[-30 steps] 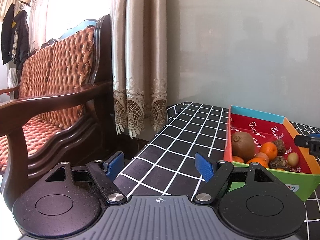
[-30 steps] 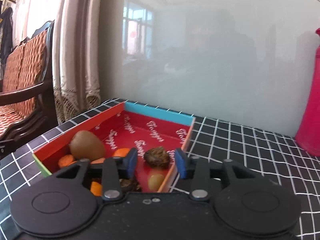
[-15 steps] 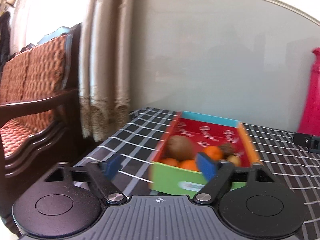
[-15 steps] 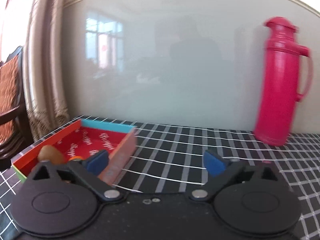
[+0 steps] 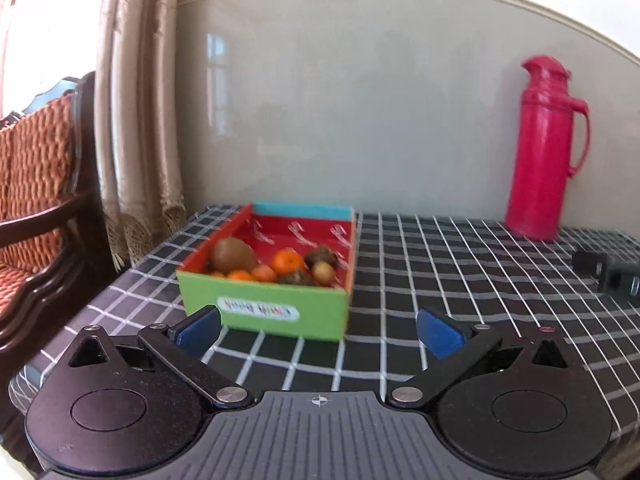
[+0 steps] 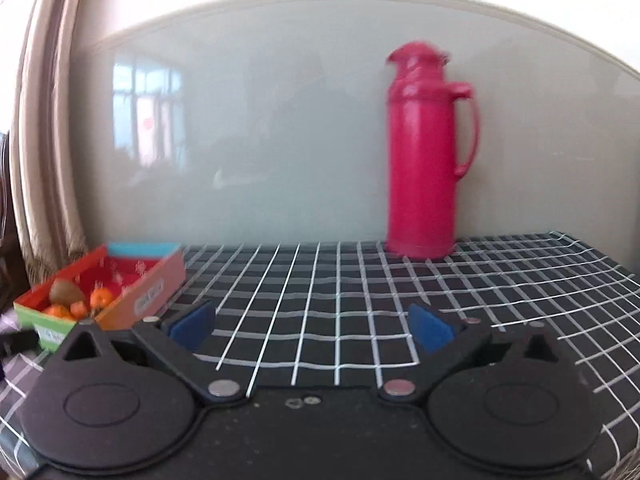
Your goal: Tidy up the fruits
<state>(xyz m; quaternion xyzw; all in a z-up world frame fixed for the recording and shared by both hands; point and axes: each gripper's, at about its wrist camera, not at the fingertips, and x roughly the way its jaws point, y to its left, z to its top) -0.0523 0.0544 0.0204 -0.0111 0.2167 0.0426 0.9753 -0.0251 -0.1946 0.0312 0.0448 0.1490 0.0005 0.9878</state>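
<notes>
A colourful cardboard box (image 5: 264, 312) with a green front and red lining stands on the checked table. It holds a kiwi (image 5: 234, 255), several small oranges (image 5: 286, 261) and a few brown and pale fruits (image 5: 322, 258). My left gripper (image 5: 318, 330) is open and empty, a short way in front of the box. My right gripper (image 6: 312, 326) is open and empty over bare tablecloth, with the box (image 6: 156, 284) at its far left. The right gripper's tip shows at the right edge of the left wrist view (image 5: 612, 274).
A tall pink thermos (image 5: 546, 152) stands at the back right against the grey wall; it also shows in the right wrist view (image 6: 428, 152). A wooden armchair (image 5: 36, 200) and a curtain (image 5: 136, 120) stand left of the table, whose left edge runs close to the box.
Both grippers have pulled back from the box and swung right. The right gripper opened wide and moved off the box. The thermos has come into both views.
</notes>
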